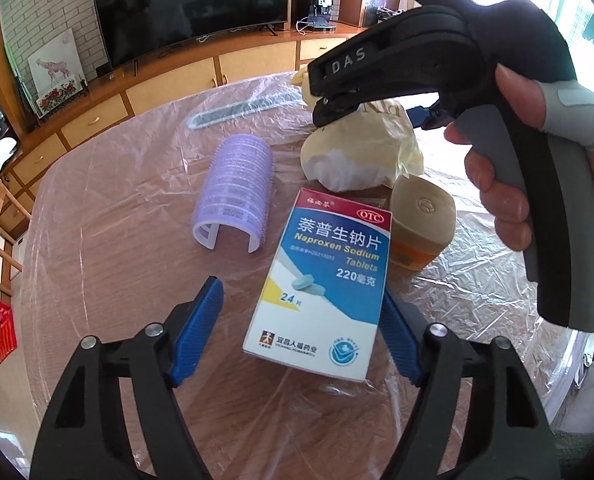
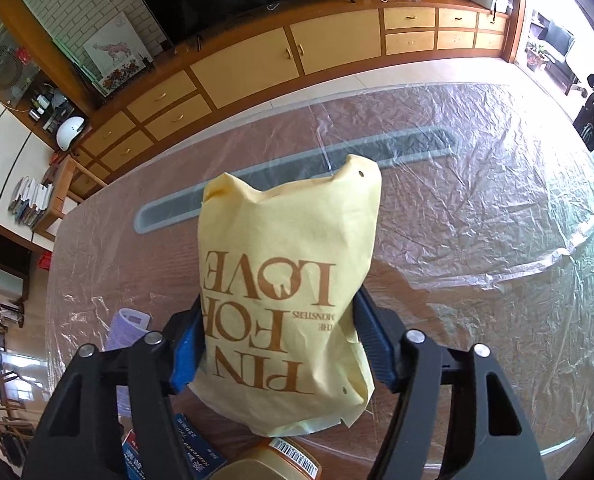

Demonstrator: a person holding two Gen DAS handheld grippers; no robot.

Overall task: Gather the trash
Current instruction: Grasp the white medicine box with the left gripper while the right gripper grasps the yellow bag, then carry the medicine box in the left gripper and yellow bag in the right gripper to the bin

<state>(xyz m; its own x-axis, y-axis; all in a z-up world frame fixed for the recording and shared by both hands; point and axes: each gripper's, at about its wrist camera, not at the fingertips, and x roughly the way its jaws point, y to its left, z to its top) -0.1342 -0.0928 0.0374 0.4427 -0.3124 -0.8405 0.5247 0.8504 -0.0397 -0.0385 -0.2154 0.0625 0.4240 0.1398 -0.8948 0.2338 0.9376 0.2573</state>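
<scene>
Left wrist view: the left gripper point(image 1: 301, 316) straddles a pill box point(image 1: 319, 284) lying on the plastic-covered table point(image 1: 109, 240). The right pad point(image 1: 399, 340) sits against the box's right edge; the left pad point(image 1: 197, 328) stands clear of it, so the jaws are spread, not pinching. Left of the box lies a lilac hair roller point(image 1: 233, 192). Just beyond the box sits a tan bottle point(image 1: 421, 224), and behind that a yellow bag point(image 1: 361, 152). A hand point(image 1: 509, 184) holds the right gripper's handle, its nose down on the bag.

Right wrist view: the right gripper point(image 2: 277, 344) pinches the bag point(image 2: 285, 292) between both blue pads, the paper bulging above them. The bag rests on the table point(image 2: 477, 208), with the bottle point(image 2: 273, 464) and box point(image 2: 189, 456) at the bottom edge and the roller point(image 2: 127, 330) to the left.
</scene>
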